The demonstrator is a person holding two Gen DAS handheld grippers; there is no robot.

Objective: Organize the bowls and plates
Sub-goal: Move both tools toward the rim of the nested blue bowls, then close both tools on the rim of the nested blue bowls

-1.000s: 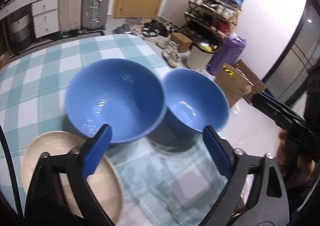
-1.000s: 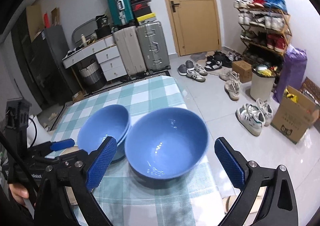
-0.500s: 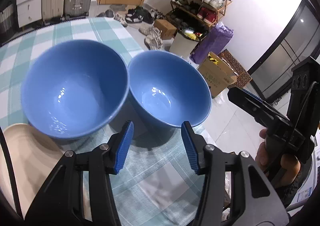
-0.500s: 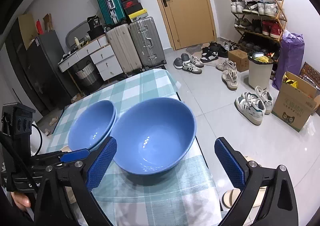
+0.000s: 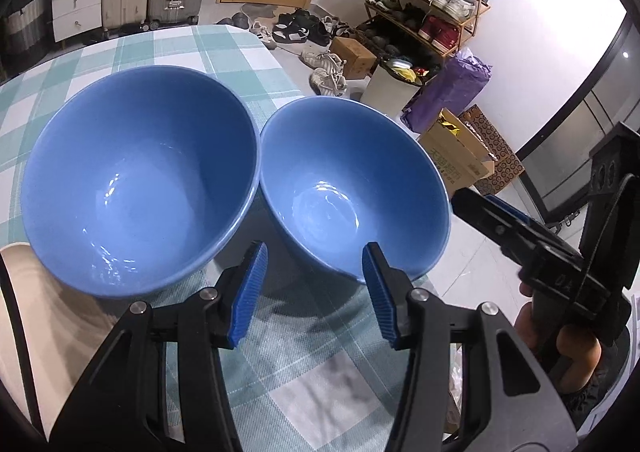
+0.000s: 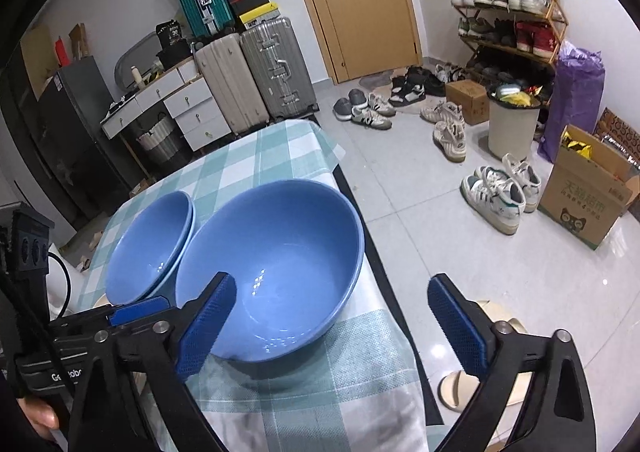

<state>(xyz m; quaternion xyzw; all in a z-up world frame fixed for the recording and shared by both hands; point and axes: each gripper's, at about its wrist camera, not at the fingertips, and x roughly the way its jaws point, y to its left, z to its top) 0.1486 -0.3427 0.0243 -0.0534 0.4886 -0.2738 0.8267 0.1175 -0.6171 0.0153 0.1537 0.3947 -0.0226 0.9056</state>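
grip near rim of glazed bowl [image 5: 352, 188] (rigid, slick, breakable); left gripper [image 5: 314, 292] half-spread, right gripper [image 6: 332, 316] wide, closing, both empty.

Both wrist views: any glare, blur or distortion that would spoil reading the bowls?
Left wrist view: sharp, with small ceiling-light glints inside the left bowl and right bowl; strong fisheye bending of the checked tablecloth and dark corners. Right wrist view: also sharp, with sheen on the floor tiles and soft shadow under the near bowl.
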